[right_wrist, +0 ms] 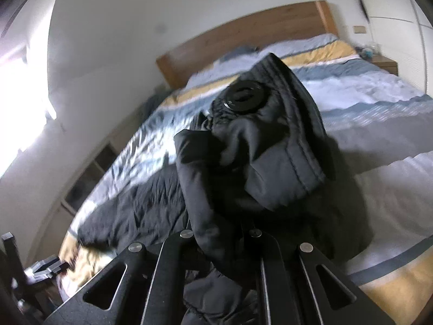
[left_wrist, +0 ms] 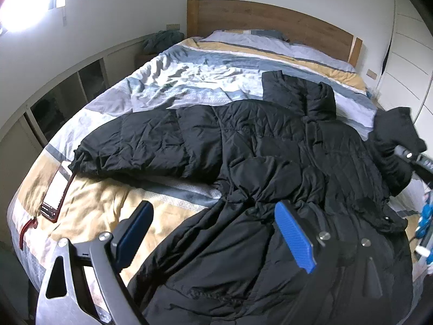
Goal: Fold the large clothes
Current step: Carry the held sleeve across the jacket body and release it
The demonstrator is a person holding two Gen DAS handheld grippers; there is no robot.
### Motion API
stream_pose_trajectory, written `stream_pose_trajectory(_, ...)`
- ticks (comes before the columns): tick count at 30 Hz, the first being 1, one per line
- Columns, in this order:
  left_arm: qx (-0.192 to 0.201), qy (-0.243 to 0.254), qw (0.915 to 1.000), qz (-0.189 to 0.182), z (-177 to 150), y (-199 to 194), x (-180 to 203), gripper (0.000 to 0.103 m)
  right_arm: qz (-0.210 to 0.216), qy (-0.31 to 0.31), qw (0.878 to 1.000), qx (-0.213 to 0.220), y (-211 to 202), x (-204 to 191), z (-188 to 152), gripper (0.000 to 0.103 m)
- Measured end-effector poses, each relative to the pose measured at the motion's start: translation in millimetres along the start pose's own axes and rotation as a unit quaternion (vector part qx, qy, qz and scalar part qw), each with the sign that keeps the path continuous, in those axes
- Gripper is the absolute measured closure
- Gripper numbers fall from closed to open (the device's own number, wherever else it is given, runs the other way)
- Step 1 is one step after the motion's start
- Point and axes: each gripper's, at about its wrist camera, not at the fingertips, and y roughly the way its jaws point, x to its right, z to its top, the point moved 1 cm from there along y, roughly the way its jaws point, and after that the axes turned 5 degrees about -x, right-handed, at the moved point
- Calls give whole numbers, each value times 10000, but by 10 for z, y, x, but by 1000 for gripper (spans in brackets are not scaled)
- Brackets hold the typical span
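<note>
Your right gripper (right_wrist: 230, 243) lifts a clamped corner of the black jacket (left_wrist: 257, 162), still sprawled unfolded across the bed (left_wrist: 108, 197), while your left gripper (left_wrist: 213, 233) hovers wide open and empty above it—folding barely begun.

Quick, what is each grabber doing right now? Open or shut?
Left gripper: open, holding nothing, above the black coat.
Right gripper: shut on a lifted part of the black coat.
</note>
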Motion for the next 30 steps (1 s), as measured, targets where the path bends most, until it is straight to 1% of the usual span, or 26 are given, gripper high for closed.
stream_pose_trajectory(5,-10,51,9999,-88,-33,25,-55,11,-81,-184,9985,-509,368,-137,-291,92)
stream_pose_trajectory(8,3,86,9999,-132,-50,33,-76,11,-171,-262,9962,-814,528,-221,-544,92)
stream_pose_trajectory(11,18,138,9998,-144,-68,36,-74,11,-283,-336,9937,-1035,653,-330,-652,88)
stream_pose_trajectory(13,-35,157,9997,-189,-76,42,-72,11,-431,-424,9918,-1129,732,-384,-696,88)
stream_pose_trajectory(15,-78,164,9996,-193,-76,40,-68,11,-554,-541,9904,-1147,755,-445,-708,83)
stream_pose_trajectory(16,-107,163,9996,-188,-72,39,-67,11,-563,-581,9899,-1163,737,-457,-699,74)
stream_pose_trajectory(17,-176,169,9994,-230,-64,42,-58,11,-553,-649,9893,-1186,727,-485,-703,63)
stream_pose_trajectory(18,-221,171,9993,-267,-53,47,-48,11,-546,-715,9886,-1204,716,-517,-704,57)
stream_pose_trajectory(19,-244,173,9991,-288,-42,40,-31,11,-531,-785,9880,-1218,692,-544,-707,44)
stream_pose_trajectory(20,-244,183,9992,-268,-33,28,-11,11,-500,-883,9873,-1224,688,-635,-717,37)
stream_pose_trajectory(22,-212,225,9993,-229,-11,-17,53,11,-448,-1024,9862,-1224,649,-725,-746,36)
stream_pose_trajectory(24,-190,265,9991,-268,22,-59,141,11,-341,-1208,9845,-1224,581,-840,-774,36)
stream_pose_trajectory(26,-167,325,9990,-253,68,-91,250,11,-185,-1389,9830,-1190,446,-917,-776,36)
stream_pose_trajectory(28,-139,402,9988,-246,126,-109,406,11,-63,-1535,9822,-1080,281,-970,-759,36)
stream_pose_trajectory(30,-128,479,9984,-263,178,-95,537,11,-47,-1579,9832,-919,99,-951,-686,36)
